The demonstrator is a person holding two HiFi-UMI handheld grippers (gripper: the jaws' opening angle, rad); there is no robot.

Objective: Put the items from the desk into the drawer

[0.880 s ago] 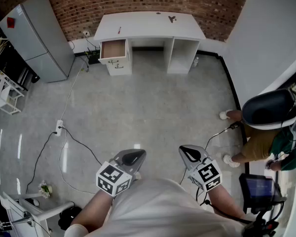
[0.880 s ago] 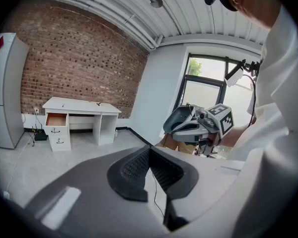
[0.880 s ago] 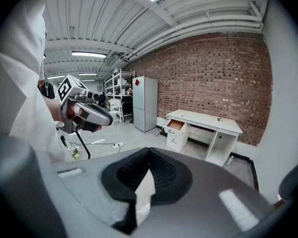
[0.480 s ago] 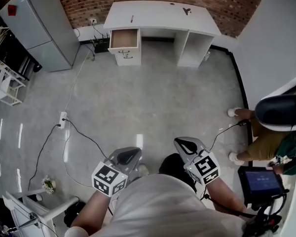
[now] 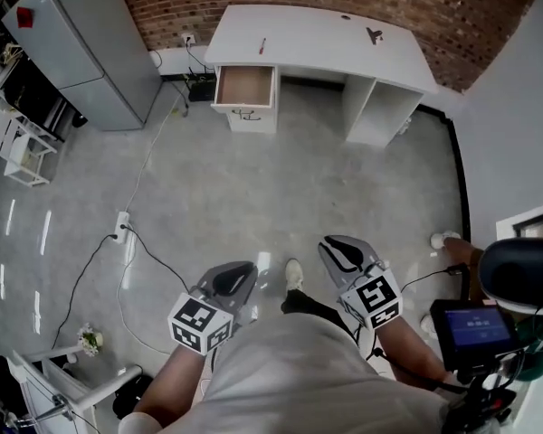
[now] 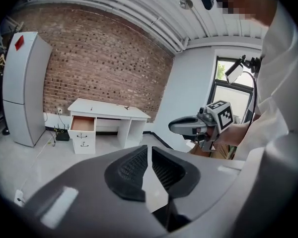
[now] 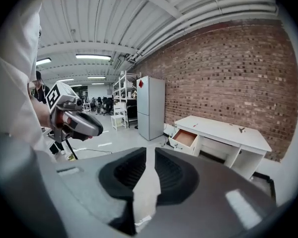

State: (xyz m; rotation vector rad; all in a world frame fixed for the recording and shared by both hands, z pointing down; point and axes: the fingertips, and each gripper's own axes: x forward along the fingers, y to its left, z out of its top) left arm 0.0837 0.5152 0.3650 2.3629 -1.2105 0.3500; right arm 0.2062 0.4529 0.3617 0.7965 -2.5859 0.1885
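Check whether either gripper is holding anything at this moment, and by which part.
Nothing is held. The left gripper and the right gripper both show jaws drawn together with nothing between them.

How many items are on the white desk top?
3: a thin red item at the left above the open drawer, a tiny dark speck near the back edge, a dark item toward the right. Smaller ones may go unseen.
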